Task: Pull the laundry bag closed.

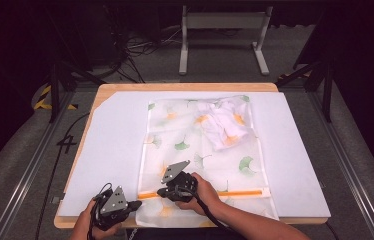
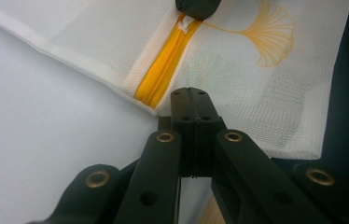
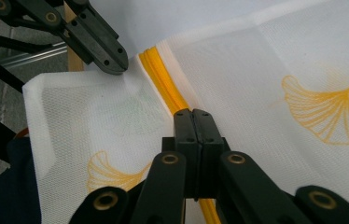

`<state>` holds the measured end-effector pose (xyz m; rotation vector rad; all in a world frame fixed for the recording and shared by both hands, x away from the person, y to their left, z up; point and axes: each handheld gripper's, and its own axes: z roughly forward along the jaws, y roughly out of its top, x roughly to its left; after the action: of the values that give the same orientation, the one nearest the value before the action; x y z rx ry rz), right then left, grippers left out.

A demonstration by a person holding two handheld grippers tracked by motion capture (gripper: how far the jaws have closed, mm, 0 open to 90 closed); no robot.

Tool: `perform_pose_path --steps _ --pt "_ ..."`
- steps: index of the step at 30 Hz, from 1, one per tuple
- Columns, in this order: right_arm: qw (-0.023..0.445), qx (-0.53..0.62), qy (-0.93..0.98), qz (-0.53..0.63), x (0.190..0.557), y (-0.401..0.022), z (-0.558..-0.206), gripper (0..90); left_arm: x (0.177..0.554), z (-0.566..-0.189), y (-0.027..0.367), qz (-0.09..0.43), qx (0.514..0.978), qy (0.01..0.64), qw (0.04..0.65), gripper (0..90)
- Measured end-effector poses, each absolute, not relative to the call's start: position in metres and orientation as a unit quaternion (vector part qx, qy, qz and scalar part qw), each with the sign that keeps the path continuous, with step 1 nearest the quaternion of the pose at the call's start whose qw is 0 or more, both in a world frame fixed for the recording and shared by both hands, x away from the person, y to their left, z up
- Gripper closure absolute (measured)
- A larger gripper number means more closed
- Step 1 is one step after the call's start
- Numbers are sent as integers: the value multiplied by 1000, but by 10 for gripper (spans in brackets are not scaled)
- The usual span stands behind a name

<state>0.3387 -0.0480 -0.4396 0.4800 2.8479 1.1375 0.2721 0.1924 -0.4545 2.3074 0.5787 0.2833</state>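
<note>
At the near left corner of the white-topped desk (image 1: 110, 130), the left tool (image 2: 191, 95) has its jaws pressed together on the edge of a white mesh laundry bag printed with ginkgo leaves (image 1: 195, 150). Just to its right, the right tool (image 3: 193, 116) is clamped on the bag's orange zipper (image 1: 240, 192).

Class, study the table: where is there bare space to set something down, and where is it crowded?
Bare white mat lies left of the leaf-printed mesh laundry bag, and again to its right. Crowded: the near edge, where both grippers, left and right, meet the orange zipper.
</note>
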Motion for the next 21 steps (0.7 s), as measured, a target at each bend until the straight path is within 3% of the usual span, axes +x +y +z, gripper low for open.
perform_pose_path --steps 21 --pt "31 162 921 352 339 -61 -437 900 272 -455 193 109 895 227 368 900"
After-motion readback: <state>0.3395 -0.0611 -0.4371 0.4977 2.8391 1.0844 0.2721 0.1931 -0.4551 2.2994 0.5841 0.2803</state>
